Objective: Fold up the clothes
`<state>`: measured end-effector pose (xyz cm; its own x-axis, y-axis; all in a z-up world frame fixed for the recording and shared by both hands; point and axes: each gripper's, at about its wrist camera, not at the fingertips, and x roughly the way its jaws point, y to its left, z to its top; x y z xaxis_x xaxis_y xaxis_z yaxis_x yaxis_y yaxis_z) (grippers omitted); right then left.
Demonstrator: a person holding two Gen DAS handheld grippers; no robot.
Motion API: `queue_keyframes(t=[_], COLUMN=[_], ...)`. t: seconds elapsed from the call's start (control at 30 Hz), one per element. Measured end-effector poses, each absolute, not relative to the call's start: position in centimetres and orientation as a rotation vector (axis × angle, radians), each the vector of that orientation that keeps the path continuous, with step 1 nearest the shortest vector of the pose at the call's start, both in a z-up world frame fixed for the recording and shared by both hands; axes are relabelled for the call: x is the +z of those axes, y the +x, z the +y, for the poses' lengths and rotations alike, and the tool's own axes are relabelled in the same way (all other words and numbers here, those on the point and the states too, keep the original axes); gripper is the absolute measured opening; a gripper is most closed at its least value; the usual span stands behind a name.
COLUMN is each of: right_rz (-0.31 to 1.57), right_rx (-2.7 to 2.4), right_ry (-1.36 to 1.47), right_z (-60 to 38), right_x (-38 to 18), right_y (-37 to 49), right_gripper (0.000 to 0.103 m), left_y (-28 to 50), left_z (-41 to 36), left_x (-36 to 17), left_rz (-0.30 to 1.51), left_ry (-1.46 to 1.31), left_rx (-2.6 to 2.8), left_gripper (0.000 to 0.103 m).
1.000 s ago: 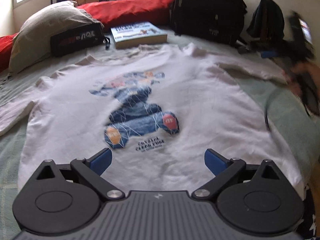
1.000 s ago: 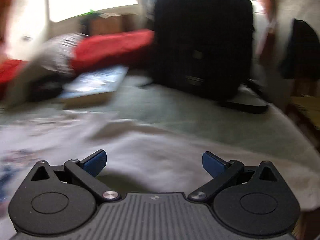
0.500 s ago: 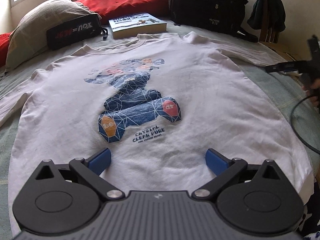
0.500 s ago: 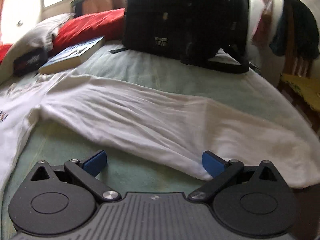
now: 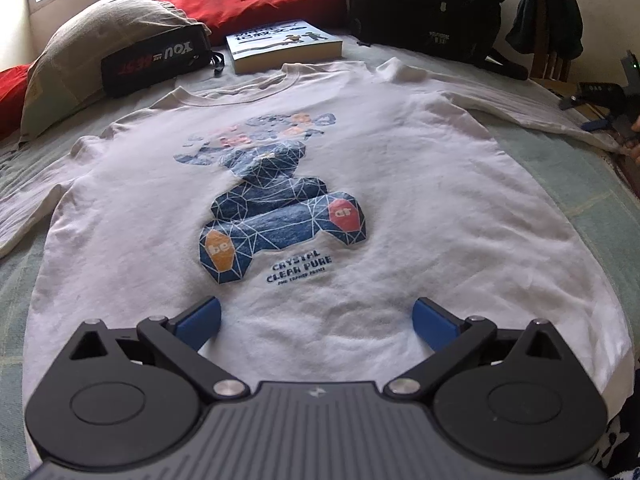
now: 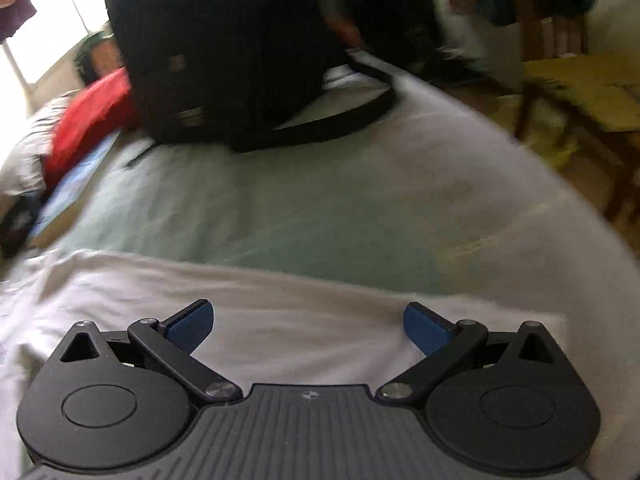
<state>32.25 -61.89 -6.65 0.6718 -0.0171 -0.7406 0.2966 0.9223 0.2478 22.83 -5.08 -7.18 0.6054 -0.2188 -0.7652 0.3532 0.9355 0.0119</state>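
A white long-sleeved shirt (image 5: 420, 200) with a blue bear print lies flat, front up, on the pale green bed (image 5: 576, 184). My left gripper (image 5: 316, 316) is open and empty over the shirt's lower hem. My right gripper (image 6: 306, 322) is open and empty just above the shirt's right sleeve (image 6: 280, 320), near its cuff end. In the left wrist view the right gripper (image 5: 600, 120) shows at the far right edge by the sleeve's end.
A black backpack (image 5: 424, 4) stands at the head of the bed, also in the right wrist view (image 6: 224, 52). A book (image 5: 284, 44), a black pouch (image 5: 156, 60), a grey pillow (image 5: 92, 40) and a red cushion (image 5: 260, 0) lie behind the collar. A wooden chair (image 6: 580, 92) stands beside the bed.
My right gripper has moved down and right along the sleeve toward its cuff, and its view is blurred. My left gripper has held almost still over the hem.
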Motion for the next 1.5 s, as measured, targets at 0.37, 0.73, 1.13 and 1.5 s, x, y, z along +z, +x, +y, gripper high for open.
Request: queue_keyframes(t=[0.37, 0.73, 1.13, 1.5], right_rz=[0.824, 0.854, 0.862, 0.962], right_rx=[0.042, -0.031, -0.173, -0.060], right_ry=[0.456, 0.404, 0.416, 0.283], right_z=[-56.1, -55.9, -53.4, -38.7], right_x=[-5.7, -4.3, -4.4, -2.4], right_y=[30.5, 28.0, 29.2, 41.3], right_gripper=[0.103, 0.103, 0.103, 0.103], left_y=[22.6, 22.2, 21.8, 21.9], left_z=[-5.1, -4.8, -3.1, -0.6], left_x=[-7.1, -6.7, -5.2, -5.5], left_rz=[0.858, 0.842, 0.779, 0.743], left_ry=[0.174, 0.164, 0.116, 0.063], left_rx=[-0.328, -0.333, -0.336, -0.317], left_gripper=[0.102, 0.102, 0.102, 0.102])
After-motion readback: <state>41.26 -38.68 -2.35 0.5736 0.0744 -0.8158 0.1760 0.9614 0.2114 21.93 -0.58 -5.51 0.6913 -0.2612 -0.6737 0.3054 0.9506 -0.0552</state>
